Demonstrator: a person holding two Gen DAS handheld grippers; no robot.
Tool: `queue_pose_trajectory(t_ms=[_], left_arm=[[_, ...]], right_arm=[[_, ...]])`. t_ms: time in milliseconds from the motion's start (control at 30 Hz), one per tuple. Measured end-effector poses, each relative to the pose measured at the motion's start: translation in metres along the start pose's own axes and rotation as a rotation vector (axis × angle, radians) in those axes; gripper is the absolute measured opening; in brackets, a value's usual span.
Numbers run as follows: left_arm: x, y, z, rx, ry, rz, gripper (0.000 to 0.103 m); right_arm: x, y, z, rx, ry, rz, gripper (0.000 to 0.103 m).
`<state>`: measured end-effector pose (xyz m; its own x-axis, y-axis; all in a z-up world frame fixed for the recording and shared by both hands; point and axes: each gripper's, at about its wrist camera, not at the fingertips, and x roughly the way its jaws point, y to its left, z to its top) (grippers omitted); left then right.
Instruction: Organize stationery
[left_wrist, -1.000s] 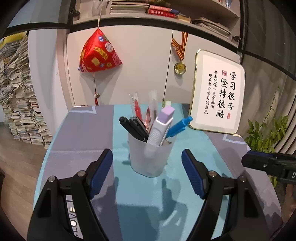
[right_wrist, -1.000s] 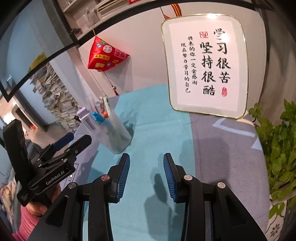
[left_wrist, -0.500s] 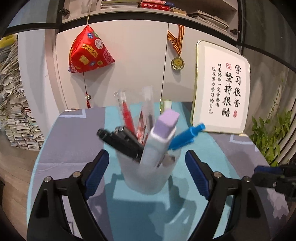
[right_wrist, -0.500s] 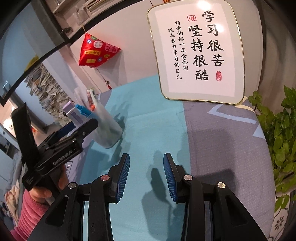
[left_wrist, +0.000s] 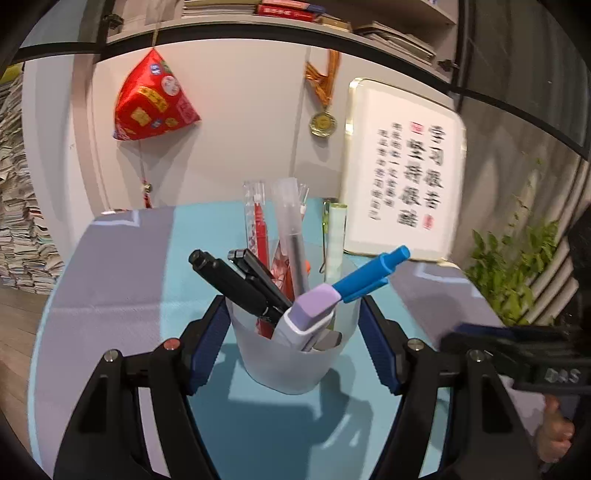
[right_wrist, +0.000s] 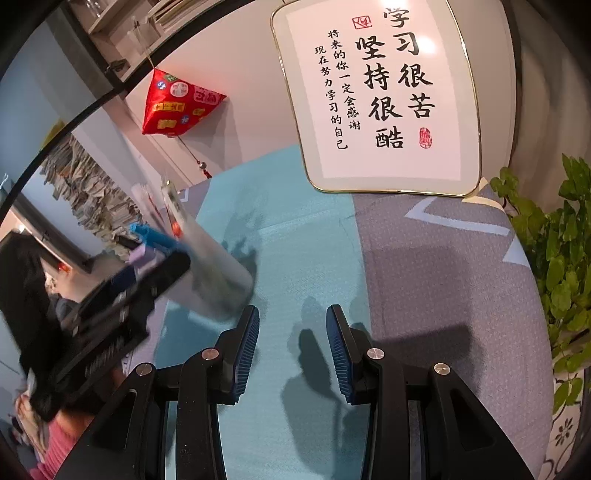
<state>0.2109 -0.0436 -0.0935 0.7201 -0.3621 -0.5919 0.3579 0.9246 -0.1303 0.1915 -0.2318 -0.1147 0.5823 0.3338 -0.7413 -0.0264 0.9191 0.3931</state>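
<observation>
A frosted plastic pen cup (left_wrist: 291, 365) stands on the teal table cloth (left_wrist: 280, 435), holding black markers (left_wrist: 236, 284), a blue pen (left_wrist: 373, 273), a lilac-capped corrector (left_wrist: 314, 310) and clear pens. My left gripper (left_wrist: 293, 332) straddles the cup; its jaws are closing and the blue pads (left_wrist: 208, 347) meet the cup's walls on both sides. In the right wrist view the cup (right_wrist: 218, 273) and the left gripper (right_wrist: 110, 302) show blurred at the left. My right gripper (right_wrist: 291, 343) hovers over bare cloth, partly open with nothing between its fingers.
A framed calligraphy board (right_wrist: 384, 96) leans on the wall at the table's back right. A potted plant (right_wrist: 561, 266) stands off the right edge. A red ornament (left_wrist: 151, 103) and a medal (left_wrist: 323, 123) hang on the wall. Paper stacks (left_wrist: 18, 229) rise at the left.
My left gripper moved forward until the pen cup sat between its fingers, then narrowed onto it. The right gripper sank slightly and kept the same opening.
</observation>
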Motion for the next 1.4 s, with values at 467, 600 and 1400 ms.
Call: queue_pose_trajectory(t_ms=[467,600,1400], left_arm=[[-0.014,-0.031,-0.015,0.096,-0.011,0.022,0.072],[-0.022,-0.035,-0.018,0.125,-0.002,0.074,0.076],[-0.168,-0.044,-0.022,0.082,-0.180,0.250,0.102]], right_arm=[[-0.017,0.000,-0.010,-0.027,-0.022,-0.056,0.038],[-0.021,-0.003,-0.015,-0.018,-0.021,-0.069,0.038],[-0.127,0.074,-0.057,-0.196,-0.174,-0.216,0.038]])
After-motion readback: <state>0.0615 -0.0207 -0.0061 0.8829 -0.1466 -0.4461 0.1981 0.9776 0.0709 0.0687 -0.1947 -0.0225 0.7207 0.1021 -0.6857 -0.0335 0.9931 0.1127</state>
